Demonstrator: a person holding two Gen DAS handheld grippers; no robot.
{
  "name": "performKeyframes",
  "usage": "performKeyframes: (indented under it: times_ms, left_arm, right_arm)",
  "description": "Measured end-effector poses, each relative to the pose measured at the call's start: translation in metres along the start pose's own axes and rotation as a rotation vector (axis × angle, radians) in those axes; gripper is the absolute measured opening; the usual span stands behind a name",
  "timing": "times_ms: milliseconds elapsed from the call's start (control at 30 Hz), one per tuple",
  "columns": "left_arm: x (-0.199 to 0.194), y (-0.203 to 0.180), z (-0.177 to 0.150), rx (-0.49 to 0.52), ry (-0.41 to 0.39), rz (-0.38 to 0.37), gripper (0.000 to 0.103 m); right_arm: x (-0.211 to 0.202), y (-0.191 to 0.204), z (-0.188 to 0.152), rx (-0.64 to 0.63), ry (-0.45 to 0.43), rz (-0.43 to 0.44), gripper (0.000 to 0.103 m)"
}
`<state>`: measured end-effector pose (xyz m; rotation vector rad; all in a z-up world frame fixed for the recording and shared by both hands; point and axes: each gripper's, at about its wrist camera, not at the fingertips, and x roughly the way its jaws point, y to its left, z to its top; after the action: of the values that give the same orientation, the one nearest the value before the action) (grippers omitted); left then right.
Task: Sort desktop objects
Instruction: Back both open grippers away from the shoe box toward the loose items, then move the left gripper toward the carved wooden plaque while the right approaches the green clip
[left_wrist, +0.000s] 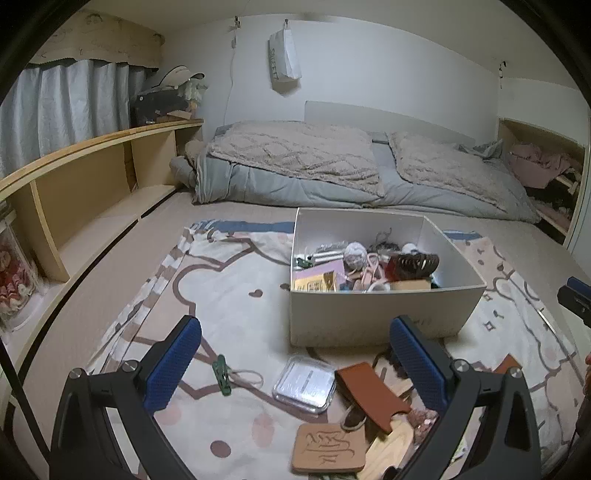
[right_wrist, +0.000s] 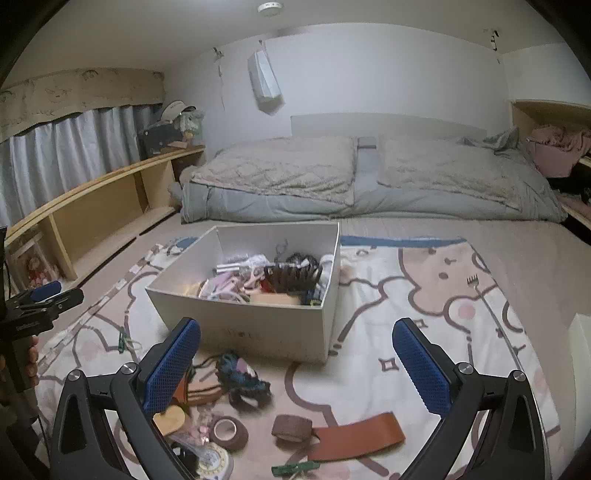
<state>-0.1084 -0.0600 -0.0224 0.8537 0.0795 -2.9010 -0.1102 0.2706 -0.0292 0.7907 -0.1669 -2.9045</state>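
A white box (left_wrist: 373, 317) (right_wrist: 258, 332) holding several small items stands on a patterned cloth (left_wrist: 236, 295). My left gripper (left_wrist: 295, 354) is open and empty, held above a clear plastic case (left_wrist: 304, 382), a brown leather strip (left_wrist: 373, 391), a green clip (left_wrist: 222, 374) and a carved wooden tile (left_wrist: 327, 452). My right gripper (right_wrist: 295, 360) is open and empty above a dark blue hair tie (right_wrist: 242, 380), two tape rolls (right_wrist: 229, 432) (right_wrist: 291, 428), a brown leather strip (right_wrist: 354, 435) and a green clip (right_wrist: 295, 469).
Grey folded bedding (left_wrist: 332, 166) lies behind the box. A wooden shelf (left_wrist: 92, 173) runs along the left. A small comb (right_wrist: 472, 282) lies on the cloth at right. The other gripper shows at the left edge of the right wrist view (right_wrist: 37, 299).
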Motion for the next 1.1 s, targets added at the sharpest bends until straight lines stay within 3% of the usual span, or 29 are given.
performKeyframes:
  times_ms: [1100]
  left_arm:
    - [0.034, -0.019, -0.077, 0.051, 0.223, 0.004, 0.103]
  right_arm:
    - [0.053, 0.008, -0.106, -0.138, 0.352, -0.032, 0.103]
